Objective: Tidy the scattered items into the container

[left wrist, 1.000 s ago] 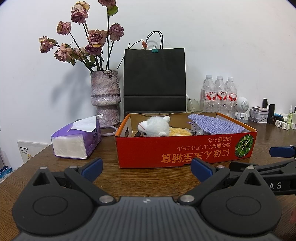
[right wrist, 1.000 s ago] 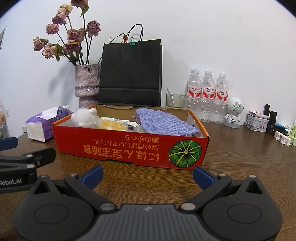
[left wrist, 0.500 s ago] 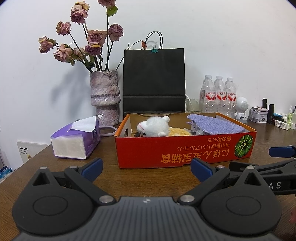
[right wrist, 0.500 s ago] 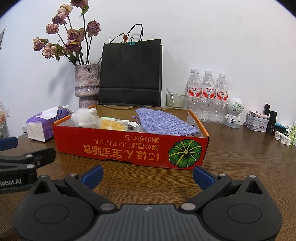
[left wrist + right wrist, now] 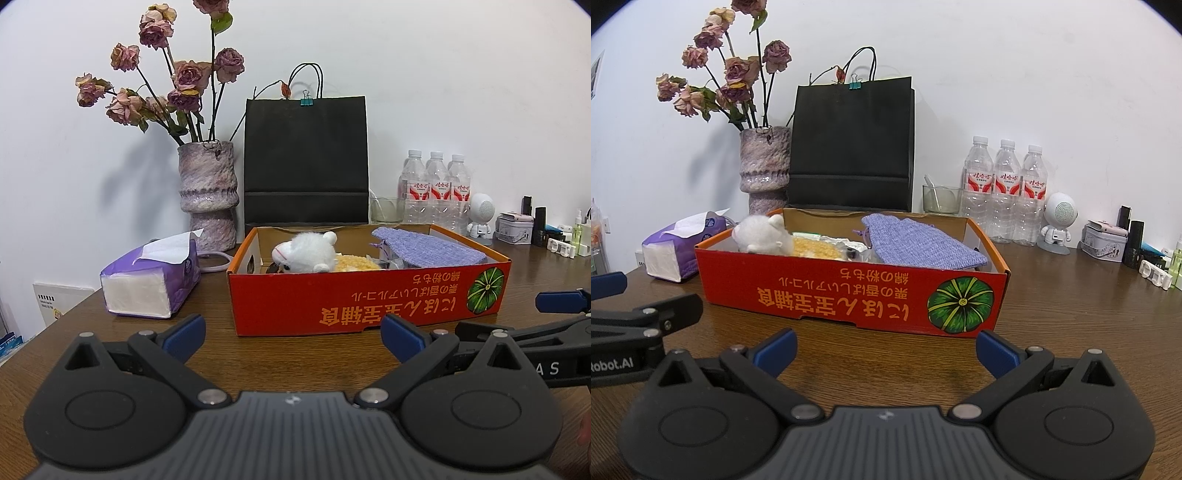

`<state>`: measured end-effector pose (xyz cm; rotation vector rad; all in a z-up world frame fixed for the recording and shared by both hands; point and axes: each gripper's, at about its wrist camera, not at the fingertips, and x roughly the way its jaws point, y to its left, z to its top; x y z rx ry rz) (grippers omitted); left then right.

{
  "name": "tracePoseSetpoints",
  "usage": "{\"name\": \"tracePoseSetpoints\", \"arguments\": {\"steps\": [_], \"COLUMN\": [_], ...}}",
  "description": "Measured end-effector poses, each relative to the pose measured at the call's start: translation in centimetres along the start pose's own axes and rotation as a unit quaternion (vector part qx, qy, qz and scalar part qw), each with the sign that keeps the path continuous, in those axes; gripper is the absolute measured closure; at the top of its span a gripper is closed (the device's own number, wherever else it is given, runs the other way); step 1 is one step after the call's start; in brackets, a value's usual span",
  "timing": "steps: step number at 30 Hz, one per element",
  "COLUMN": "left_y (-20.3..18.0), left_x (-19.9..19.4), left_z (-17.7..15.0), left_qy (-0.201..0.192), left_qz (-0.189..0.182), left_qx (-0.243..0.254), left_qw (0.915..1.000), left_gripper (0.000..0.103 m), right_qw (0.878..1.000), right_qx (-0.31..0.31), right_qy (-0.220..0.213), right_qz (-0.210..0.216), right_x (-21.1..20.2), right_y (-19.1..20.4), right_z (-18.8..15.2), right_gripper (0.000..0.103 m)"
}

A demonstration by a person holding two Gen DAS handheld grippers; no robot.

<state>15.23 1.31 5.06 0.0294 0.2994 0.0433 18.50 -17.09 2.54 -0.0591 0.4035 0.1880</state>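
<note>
Red cardboard box point(image 5: 369, 299) sits mid-table point(image 5: 295, 354) toward the back edge, holding a white plush toy point(image 5: 306, 253), a yellow item point(image 5: 356, 263) and a purple pouch point(image 5: 428, 249). We hold our left gripper point(image 5: 291, 334) and right gripper point(image 5: 886, 349) before its front wall, both spread apart, empty.
</note>
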Motion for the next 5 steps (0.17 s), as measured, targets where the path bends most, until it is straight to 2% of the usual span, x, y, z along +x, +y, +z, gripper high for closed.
{"name": "tracePoseSetpoints", "arguments": {"steps": [5], "left_y": [0.06], "left_x": [-0.02], "left_z": [-0.04], "left_qy": [-0.001], "left_qz": [-0.002], "left_qx": [0.0], "left_qw": [1.0], "left_gripper": [0.0], "right_qw": [1.0], "right_qx": [0.0], "right_qy": [0.0], "right_qz": [0.0], "right_x": [-0.01], "right_y": [0.02], "right_z": [-0.02], "right_gripper": [0.0]}}
